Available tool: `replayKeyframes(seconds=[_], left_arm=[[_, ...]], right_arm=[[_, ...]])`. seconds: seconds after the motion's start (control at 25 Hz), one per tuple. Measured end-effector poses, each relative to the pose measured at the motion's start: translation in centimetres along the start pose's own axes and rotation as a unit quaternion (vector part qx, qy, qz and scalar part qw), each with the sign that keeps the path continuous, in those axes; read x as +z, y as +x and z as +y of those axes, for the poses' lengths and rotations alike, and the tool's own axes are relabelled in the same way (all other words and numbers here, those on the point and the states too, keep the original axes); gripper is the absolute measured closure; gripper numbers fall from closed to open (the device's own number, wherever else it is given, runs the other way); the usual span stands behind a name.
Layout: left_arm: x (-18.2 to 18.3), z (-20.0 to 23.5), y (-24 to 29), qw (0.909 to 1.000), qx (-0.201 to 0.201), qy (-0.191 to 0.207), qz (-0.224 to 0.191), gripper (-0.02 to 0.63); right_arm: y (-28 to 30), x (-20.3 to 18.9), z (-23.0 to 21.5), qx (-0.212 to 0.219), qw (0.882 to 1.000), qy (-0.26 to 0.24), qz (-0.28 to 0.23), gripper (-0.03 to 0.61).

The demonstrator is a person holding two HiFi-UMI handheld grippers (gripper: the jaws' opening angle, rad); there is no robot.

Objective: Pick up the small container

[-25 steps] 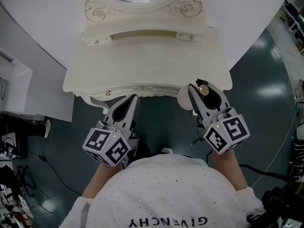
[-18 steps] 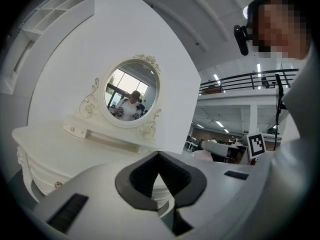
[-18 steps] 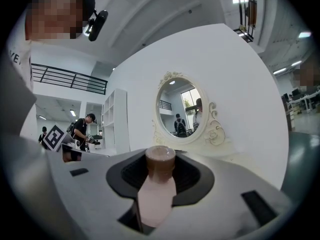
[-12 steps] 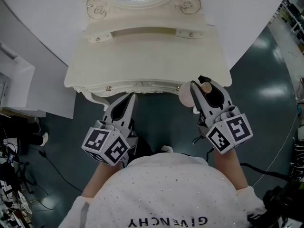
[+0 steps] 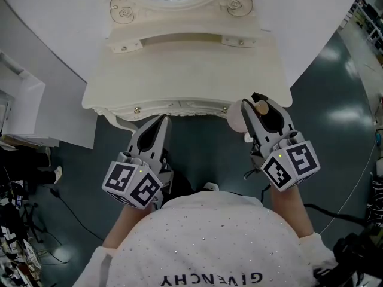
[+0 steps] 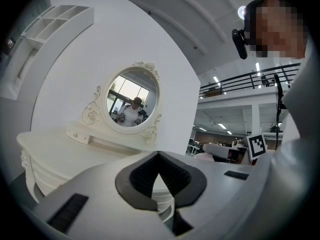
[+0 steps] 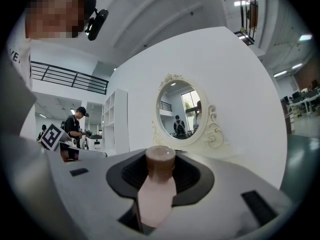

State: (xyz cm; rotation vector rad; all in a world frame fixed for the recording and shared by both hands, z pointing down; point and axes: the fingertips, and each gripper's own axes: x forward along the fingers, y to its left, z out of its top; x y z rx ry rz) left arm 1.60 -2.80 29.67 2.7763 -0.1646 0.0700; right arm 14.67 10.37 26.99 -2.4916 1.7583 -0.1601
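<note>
Near the dresser [image 5: 179, 70] front, right gripper [image 5: 251, 106] clamps the small container [image 7: 157, 199] (brown-capped).

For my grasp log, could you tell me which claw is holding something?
The right claw: it grips a small pink, brown-capped container; the left claw is shut and empty.

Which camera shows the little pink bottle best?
The right gripper view: the small container fills the middle, pink body and brown cap clear, clamped in the right gripper. The head view shows only its cap and a pale bit of body. The left gripper view doesn't show it.
</note>
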Motion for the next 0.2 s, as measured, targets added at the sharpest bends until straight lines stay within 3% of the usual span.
replayKeyframes(seconds=[0.2], left_arm=[[-0.01,-0.1,-0.21,1.0,0.002,0.0,-0.004,0.612]], right_arm=[[-0.24,-0.14,0.1,0.001,1.0,-0.002,0.002,0.454]])
